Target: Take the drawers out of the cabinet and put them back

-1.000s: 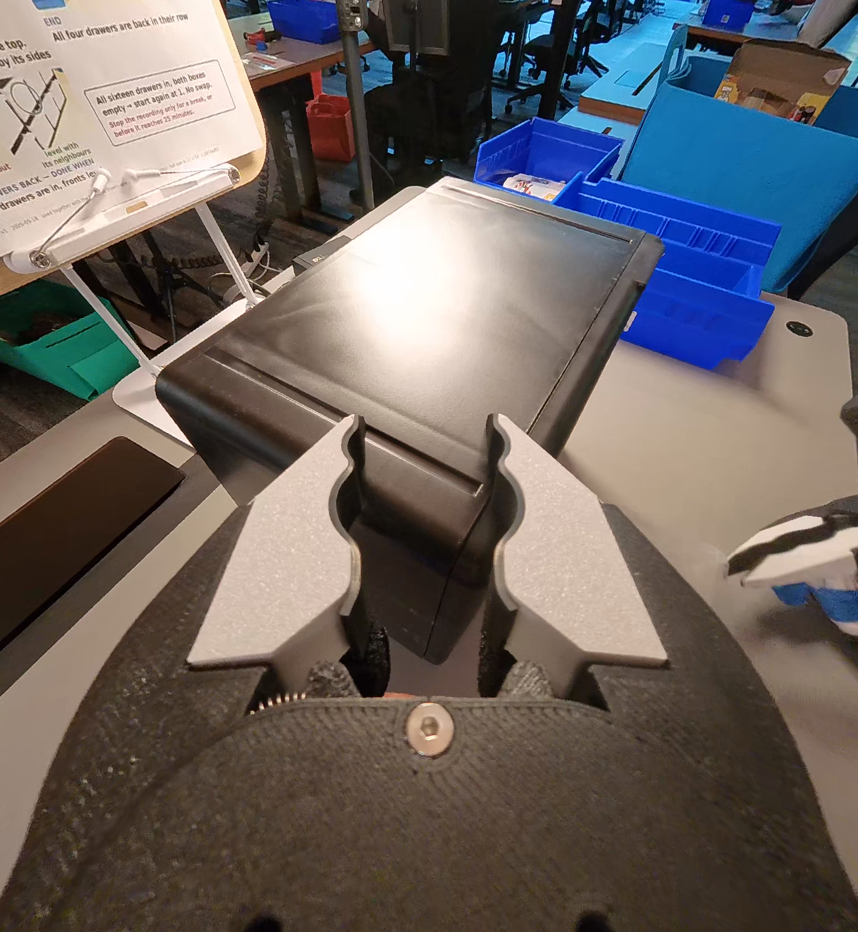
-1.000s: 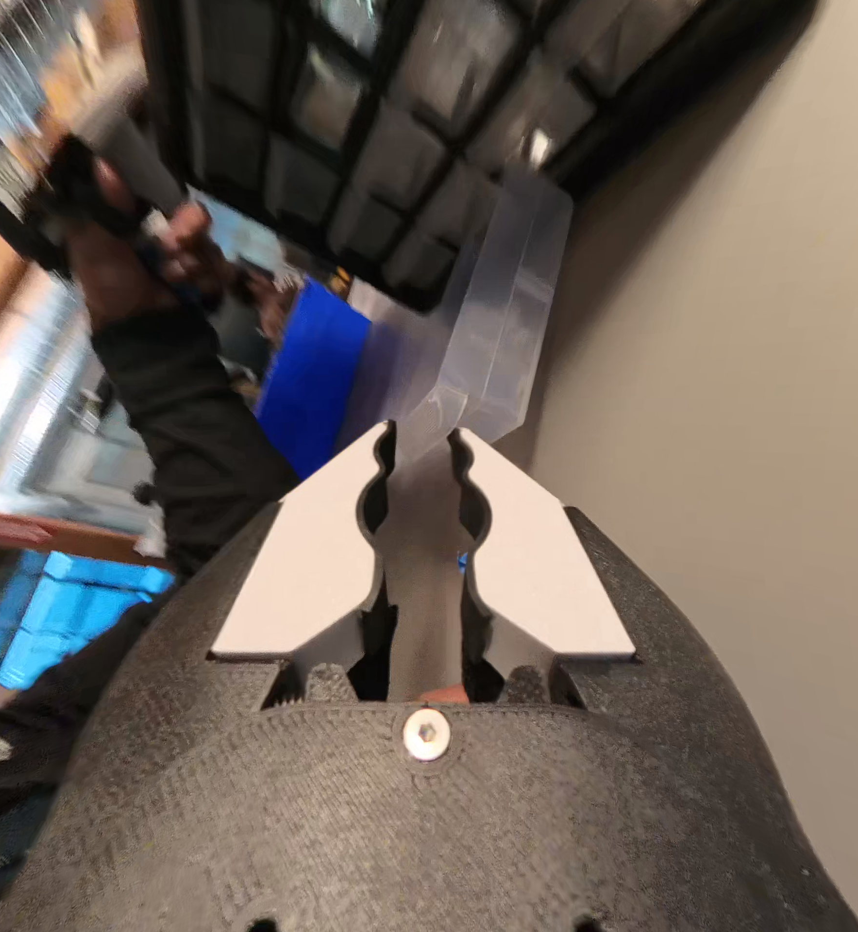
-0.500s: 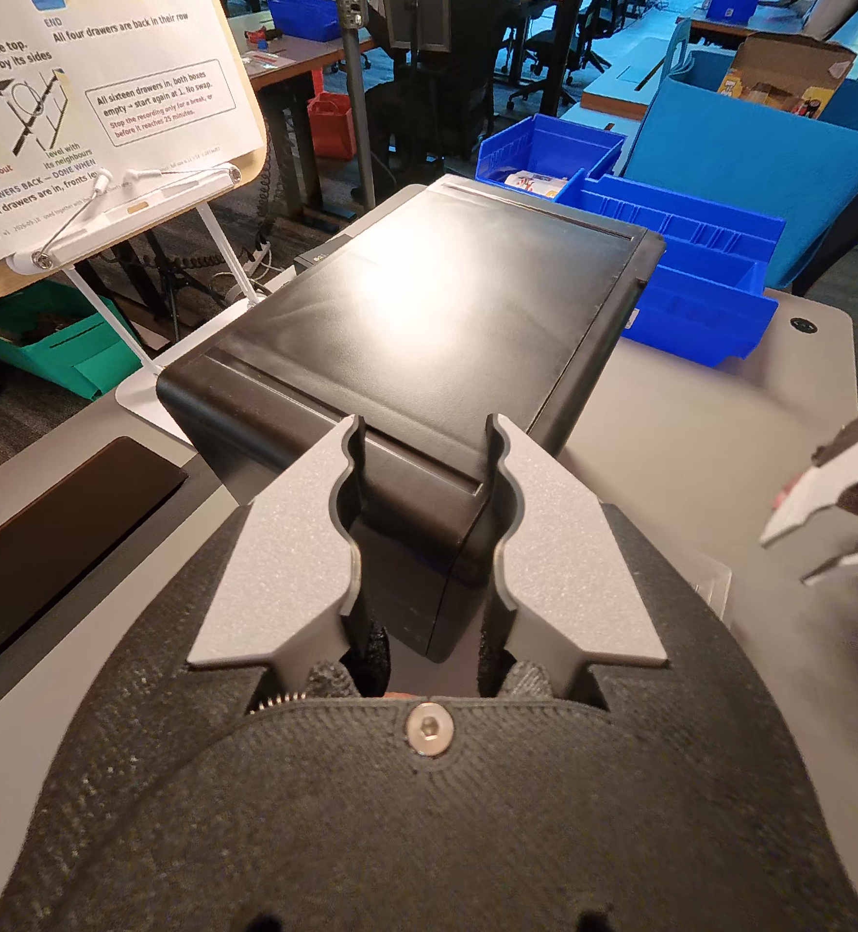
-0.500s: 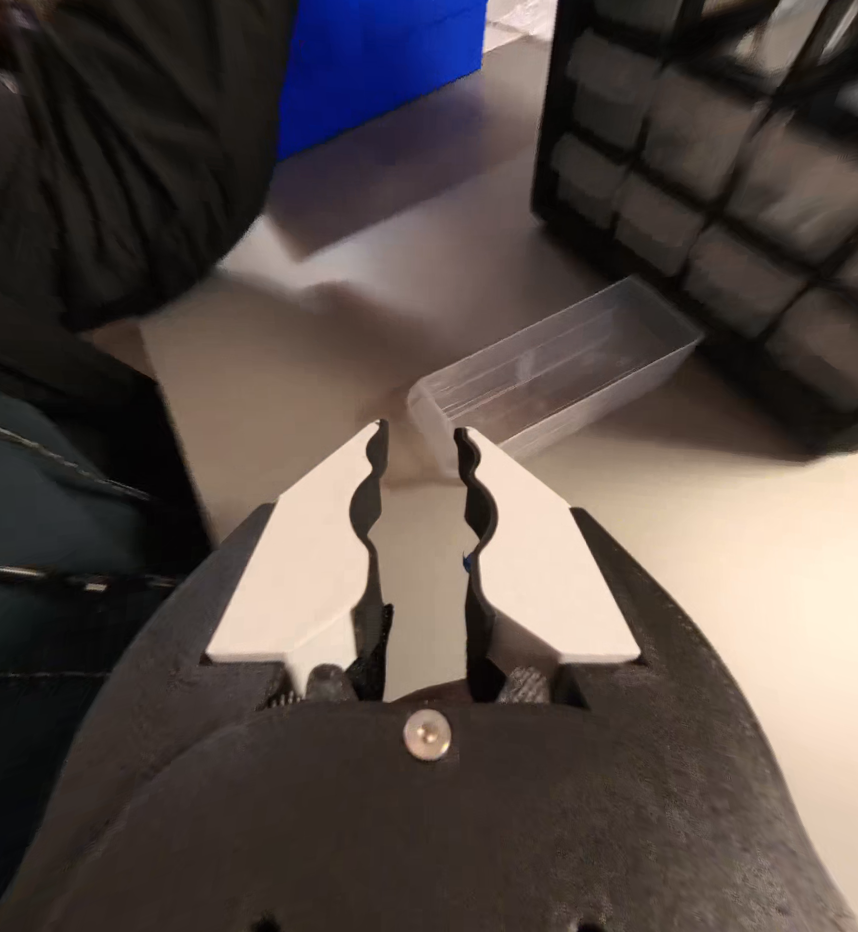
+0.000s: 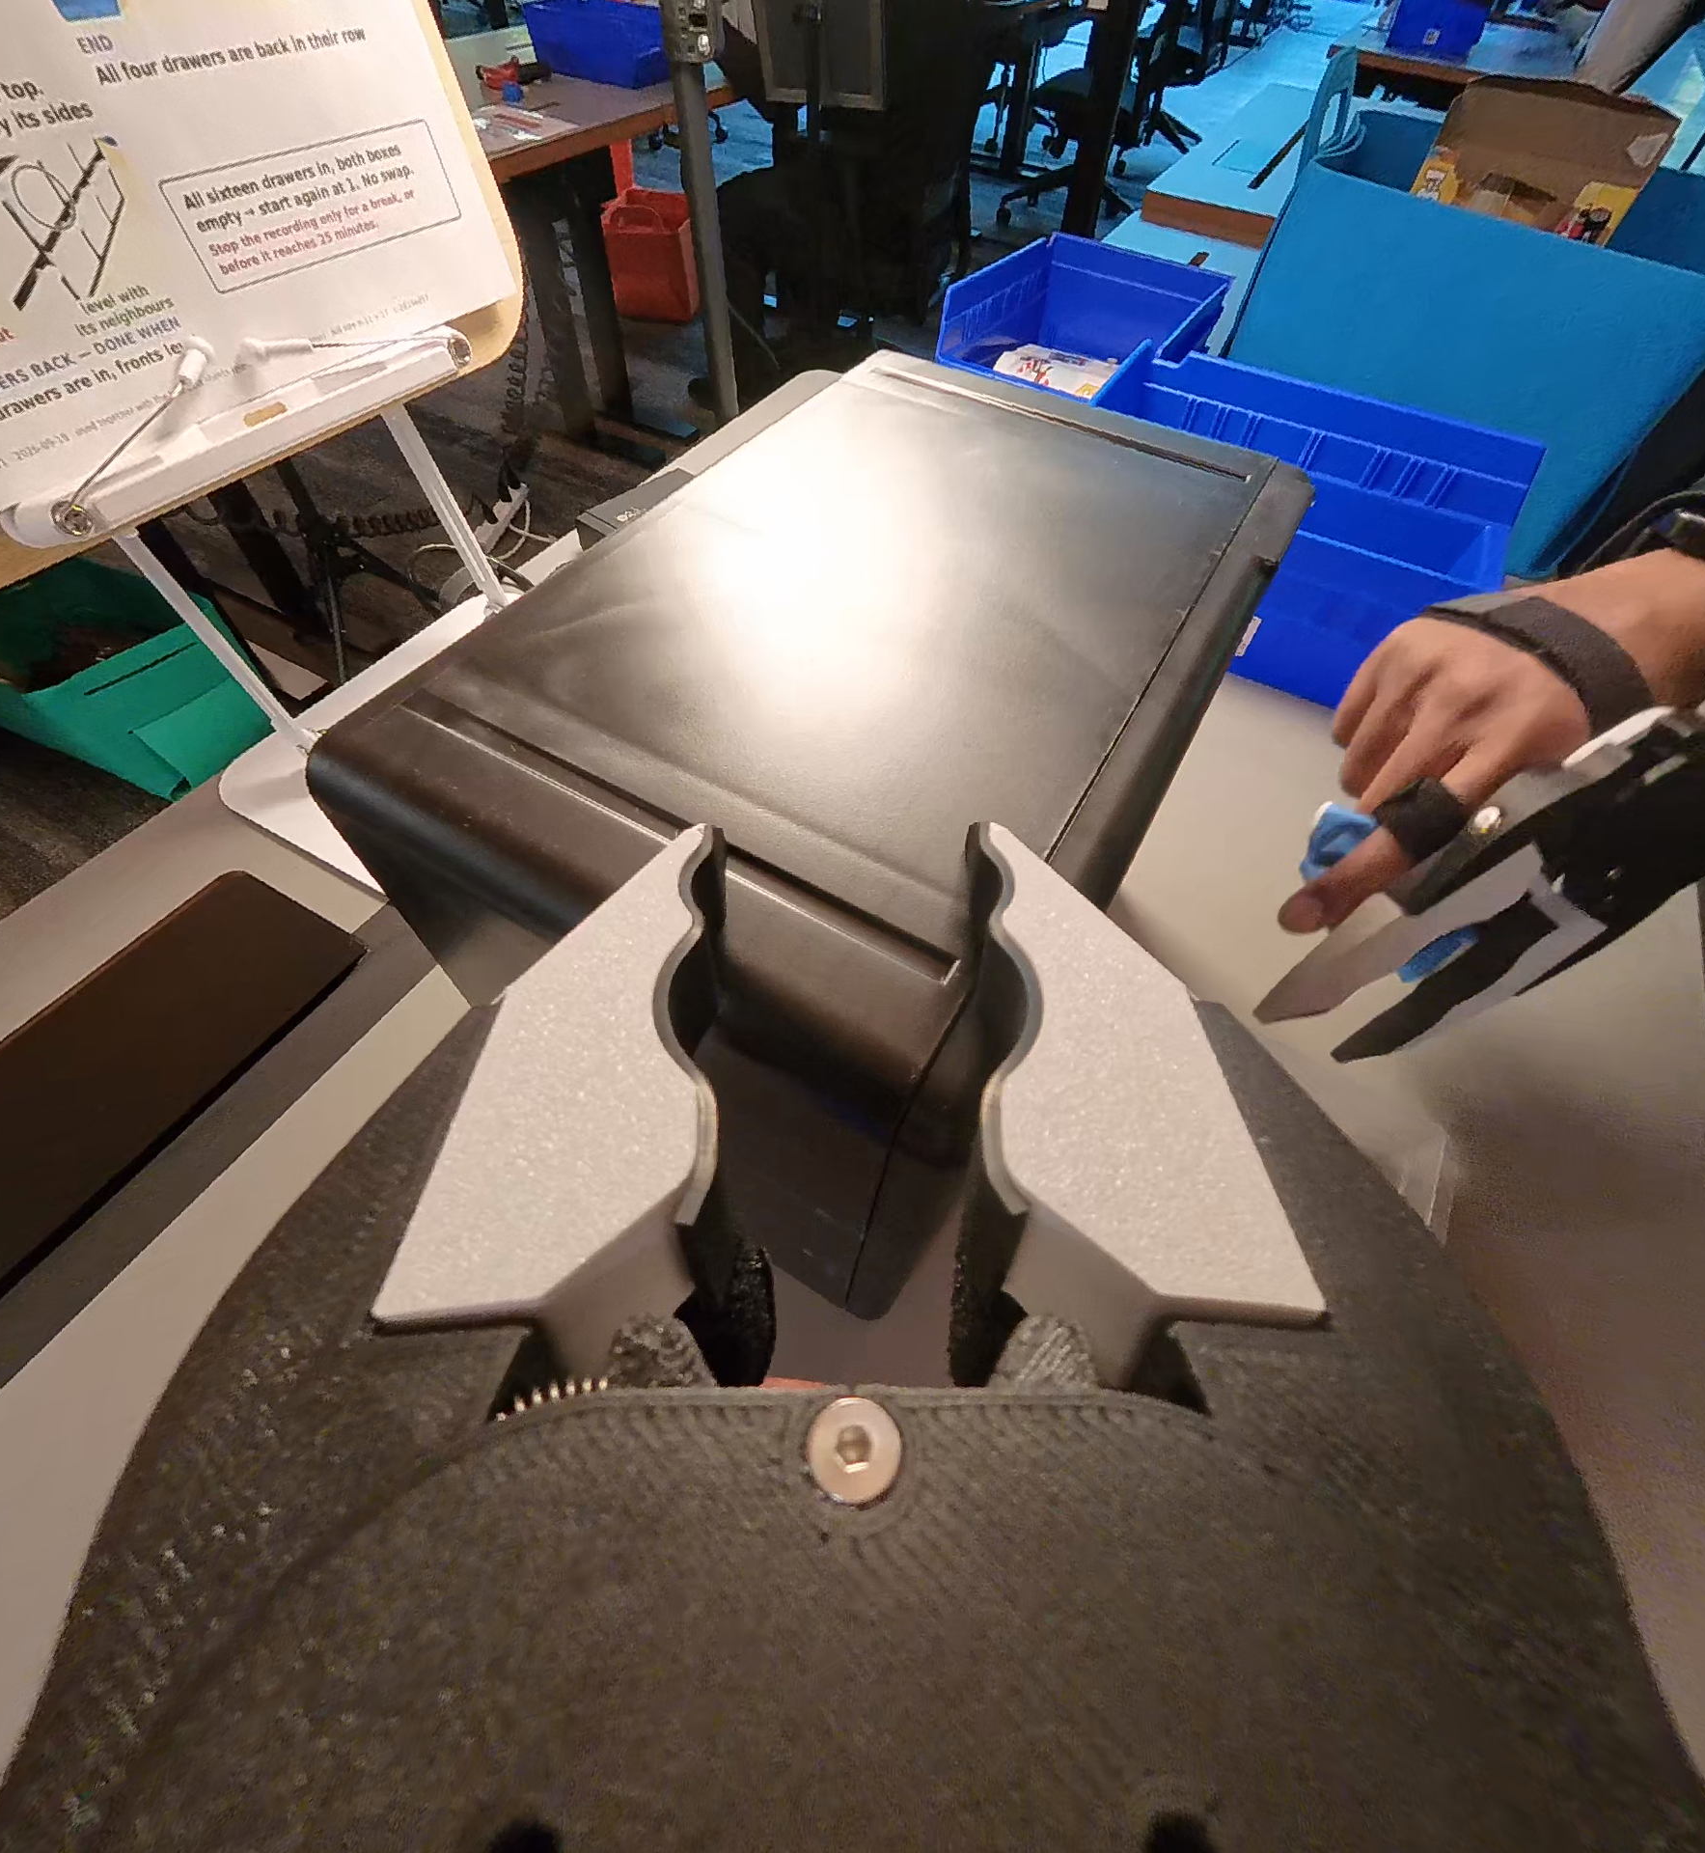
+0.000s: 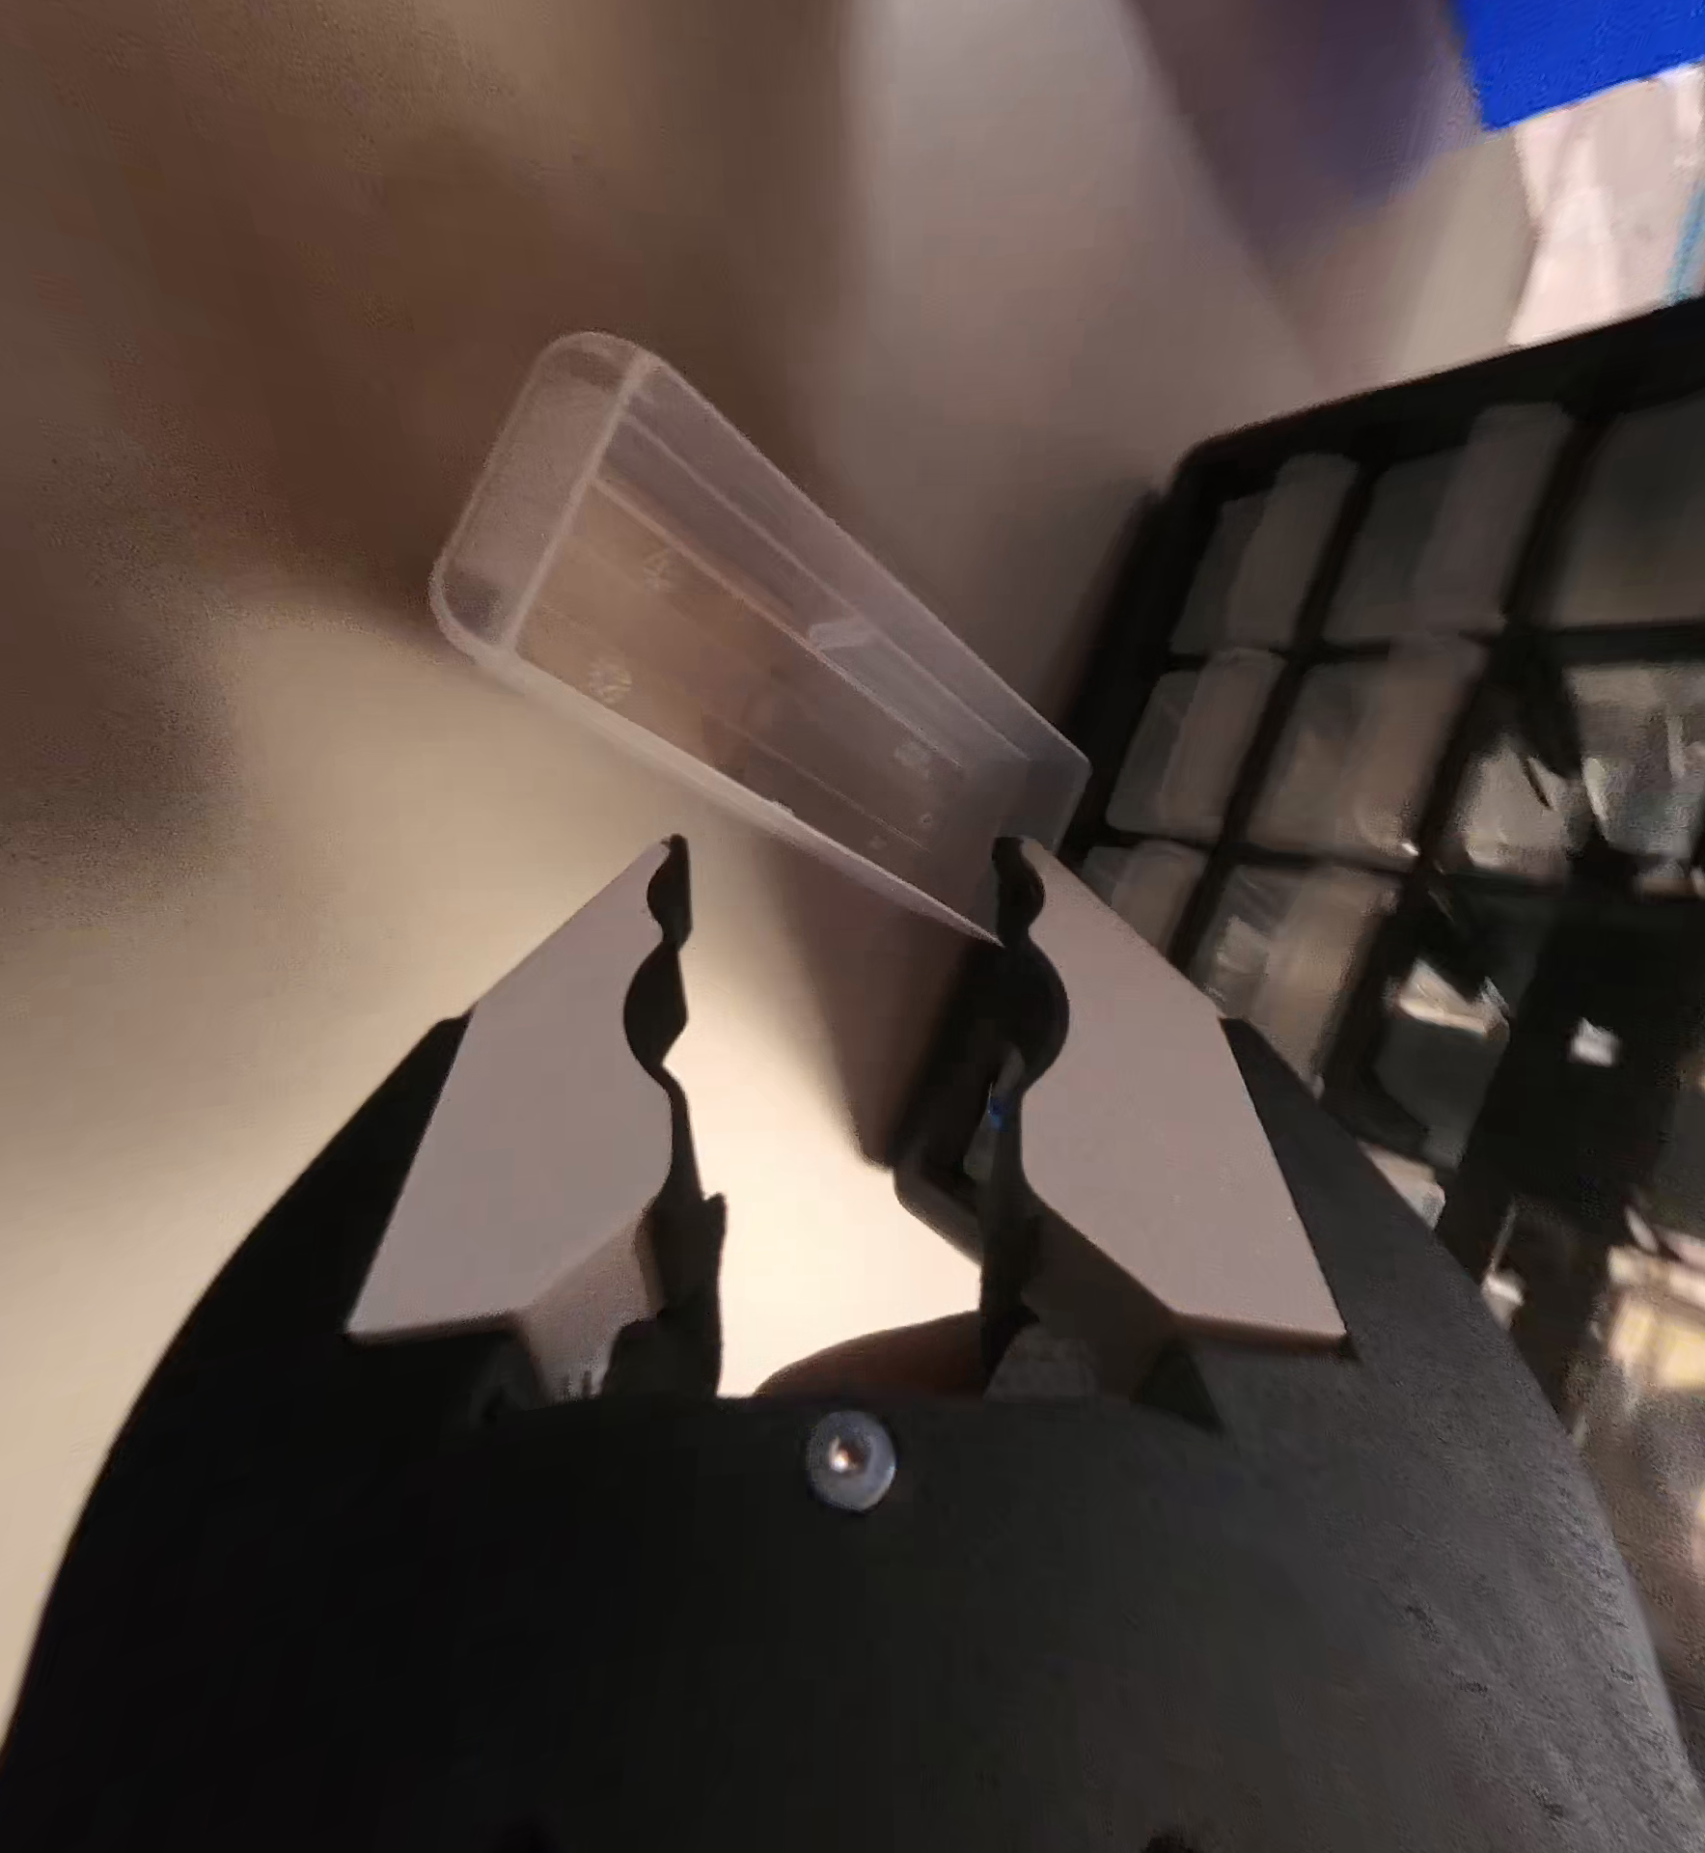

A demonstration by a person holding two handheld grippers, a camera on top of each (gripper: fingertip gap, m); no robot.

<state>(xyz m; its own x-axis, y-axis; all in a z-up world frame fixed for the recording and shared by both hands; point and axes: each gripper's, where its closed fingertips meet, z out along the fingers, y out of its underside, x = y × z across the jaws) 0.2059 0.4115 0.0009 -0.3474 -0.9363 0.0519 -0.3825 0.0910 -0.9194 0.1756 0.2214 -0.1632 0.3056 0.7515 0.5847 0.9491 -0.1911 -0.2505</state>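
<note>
Black plastic fills the left wrist view — the cabinet [image 5: 828, 642] stands on the grey table [image 5: 1259, 802], and the left gripper [image 5: 843, 872] clamps its near top corner, fingers pressed either side. Off right, the right gripper [image 5: 1329, 1023] hangs spread. From its own view, jaws apart and bare — a clear drawer [image 6: 728, 642] lies just beyond the fingertips, beside the cabinet front [image 6: 1429, 702].

Grey wavy-edged claw [image 5: 843, 862] fingers [image 5: 567, 1103], black textured body, silver screw [image 5: 853, 1451].
</note>
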